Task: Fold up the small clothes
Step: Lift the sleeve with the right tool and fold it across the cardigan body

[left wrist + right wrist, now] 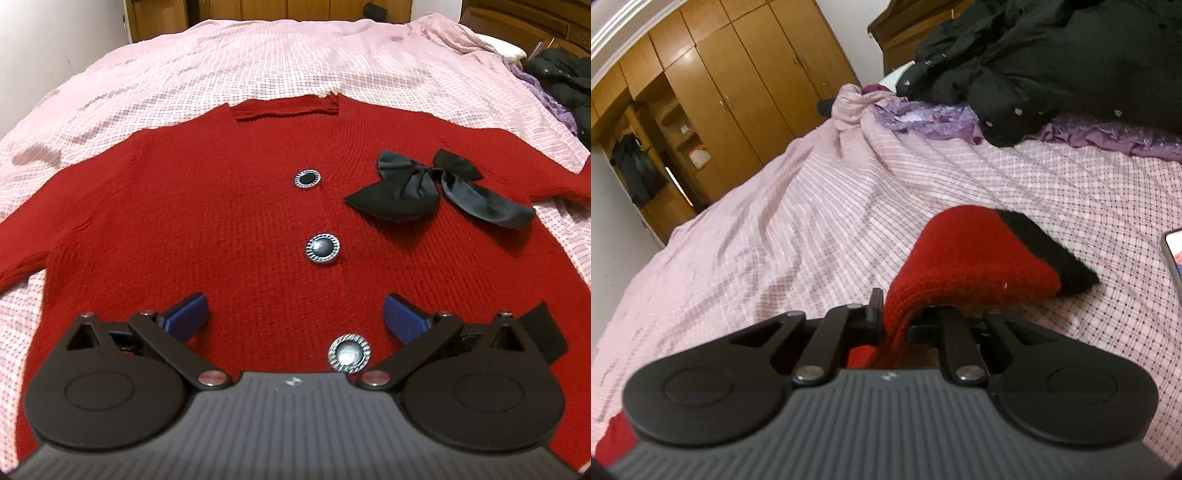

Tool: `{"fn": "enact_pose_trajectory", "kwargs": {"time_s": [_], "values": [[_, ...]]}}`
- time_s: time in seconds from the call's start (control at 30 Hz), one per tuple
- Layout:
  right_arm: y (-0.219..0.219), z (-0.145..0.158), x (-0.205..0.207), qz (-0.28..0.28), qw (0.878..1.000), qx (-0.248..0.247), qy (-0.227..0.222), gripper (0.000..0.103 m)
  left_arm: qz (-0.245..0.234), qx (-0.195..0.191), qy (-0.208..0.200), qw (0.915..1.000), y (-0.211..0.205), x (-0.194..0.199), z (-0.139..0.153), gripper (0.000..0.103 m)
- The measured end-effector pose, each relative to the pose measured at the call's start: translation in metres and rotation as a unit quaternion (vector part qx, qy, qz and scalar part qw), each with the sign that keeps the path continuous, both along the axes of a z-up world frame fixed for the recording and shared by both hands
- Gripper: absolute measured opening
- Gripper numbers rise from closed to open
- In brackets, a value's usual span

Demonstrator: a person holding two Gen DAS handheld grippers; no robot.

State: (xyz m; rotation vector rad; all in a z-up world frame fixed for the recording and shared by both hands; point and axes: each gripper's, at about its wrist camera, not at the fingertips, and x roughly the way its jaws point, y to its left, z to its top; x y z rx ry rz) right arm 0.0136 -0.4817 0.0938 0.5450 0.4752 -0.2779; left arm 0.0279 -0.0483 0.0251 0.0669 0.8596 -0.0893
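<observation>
A red cardigan (229, 206) lies flat, front up, on the checked bedspread (184, 66), collar toward the far edge, its black bow (436, 188) to the right of the buttons. The left gripper (295, 314) hangs over the hem, fingers spread, holding nothing. The right gripper (897, 317) is clenched on the black-cuffed sleeve (975, 258), with bare bedspread beyond it up to the black coat (1052, 62)

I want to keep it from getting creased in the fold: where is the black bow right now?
In the left wrist view the black bow lies on the red cardigan, right of the top two buttons and beyond the open left claw.
</observation>
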Motion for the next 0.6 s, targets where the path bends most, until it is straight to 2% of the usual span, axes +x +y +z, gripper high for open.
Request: {"fn": "enact_pose_trajectory", "kwargs": {"time_s": [0.2,0.6], "values": [[0.019,0.023,-0.002,0.013,1.0,-0.013,-0.022,0.014,-0.002,0.005,0.014,0.9999,0.007,-0.006,0.008,0.103],[0.075,0.064,-0.002,0.062,0.996,-0.022,-0.061,0.014,0.002,0.009,0.003,1.0,0.022,-0.016,0.022,0.103]]}}
